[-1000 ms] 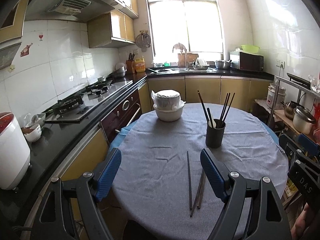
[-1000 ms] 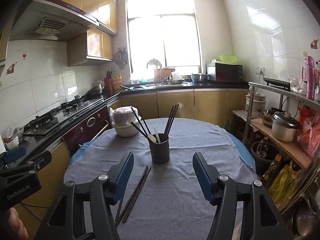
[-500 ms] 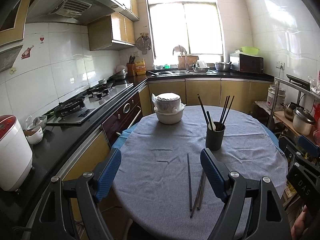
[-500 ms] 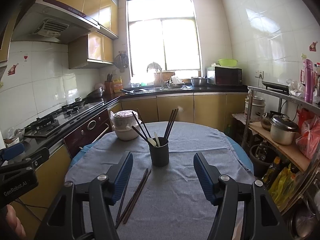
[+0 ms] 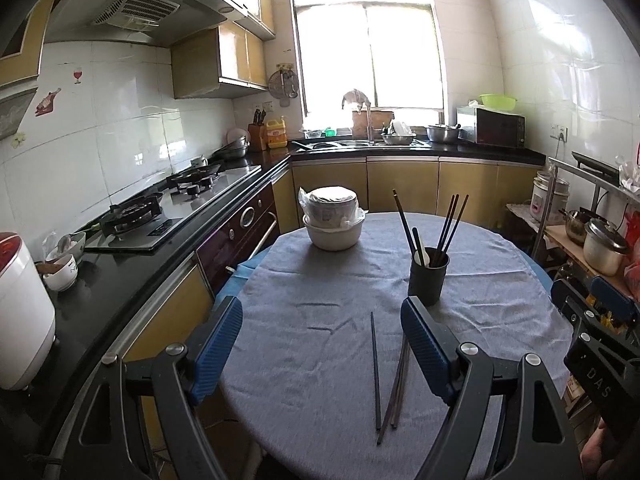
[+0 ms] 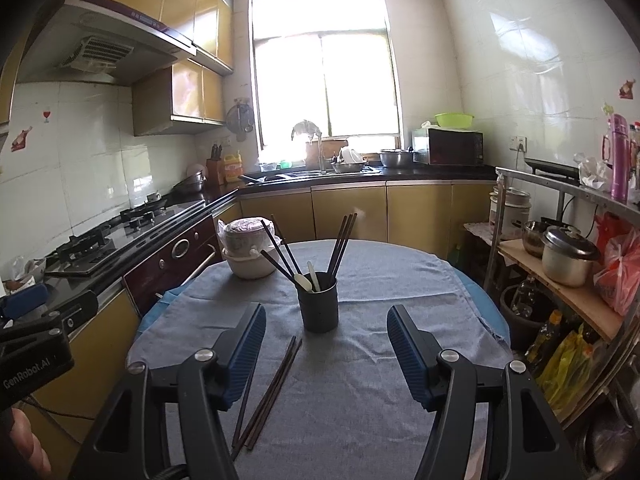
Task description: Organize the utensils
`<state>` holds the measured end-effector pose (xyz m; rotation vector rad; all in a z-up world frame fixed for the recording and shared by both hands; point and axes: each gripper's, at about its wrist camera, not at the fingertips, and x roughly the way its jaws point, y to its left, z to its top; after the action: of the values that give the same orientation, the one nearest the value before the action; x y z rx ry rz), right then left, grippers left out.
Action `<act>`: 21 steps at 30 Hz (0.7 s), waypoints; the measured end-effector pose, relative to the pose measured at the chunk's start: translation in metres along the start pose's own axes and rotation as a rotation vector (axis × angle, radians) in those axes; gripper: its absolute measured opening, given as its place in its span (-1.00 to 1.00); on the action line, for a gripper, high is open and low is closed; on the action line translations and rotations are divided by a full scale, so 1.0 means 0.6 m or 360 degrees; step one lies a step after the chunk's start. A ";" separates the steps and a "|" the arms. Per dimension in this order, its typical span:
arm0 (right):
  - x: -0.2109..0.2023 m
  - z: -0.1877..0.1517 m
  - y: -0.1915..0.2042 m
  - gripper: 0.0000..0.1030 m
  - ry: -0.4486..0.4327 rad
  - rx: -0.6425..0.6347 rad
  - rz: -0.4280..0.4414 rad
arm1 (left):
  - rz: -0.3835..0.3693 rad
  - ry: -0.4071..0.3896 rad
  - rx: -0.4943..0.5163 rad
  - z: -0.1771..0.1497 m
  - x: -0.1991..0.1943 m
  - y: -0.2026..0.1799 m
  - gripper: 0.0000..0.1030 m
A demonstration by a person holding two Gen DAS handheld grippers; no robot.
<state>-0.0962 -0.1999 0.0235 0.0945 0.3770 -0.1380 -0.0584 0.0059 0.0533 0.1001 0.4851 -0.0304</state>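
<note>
On the round table, under a grey cloth, the sorting looks partly done: a dark cup near the middle already holds several upright chopsticks and what look like two pale spoons. Left to do, as I judge it, are the loose chopsticks lying flat on the cloth in front of the cup; at least three show, one apart and a pair close together, angled toward the near edge.

Neither tool has hold of anything. The left gripper hangs with its jaws wide over the near part of the cloth, the loose chopsticks showing between its blue pads but well below them. The right gripper is also open and empty, aimed at the cup, with the loose chopsticks beside its left pad. So the next pick has not begun.

Farther back on the table sit stacked white bowls, part wrapped in plastic, well apart from the cup. Around it is a narrow kitchen: a gas hob on a black counter to the left, a bright window over the sink, a microwave at the far right, and a shelf with pots on the right
</note>
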 end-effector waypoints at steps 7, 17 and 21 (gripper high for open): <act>0.025 0.014 0.005 0.30 0.0011 -0.0014 -0.0050 | -0.0034 0.0021 -0.0020 0.017 0.035 0.004 0.59; 0.079 0.023 0.021 0.30 0.0076 -0.0024 -0.0097 | -0.0085 0.0073 -0.0016 0.031 0.093 0.012 0.59; 0.102 0.025 0.030 0.30 0.0097 -0.0019 -0.0110 | -0.0094 0.0086 -0.0007 0.036 0.117 0.019 0.59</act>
<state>-0.0318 -0.1909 0.0158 0.0739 0.4418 -0.2016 0.0141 0.0147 0.0404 0.0826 0.5421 -0.0844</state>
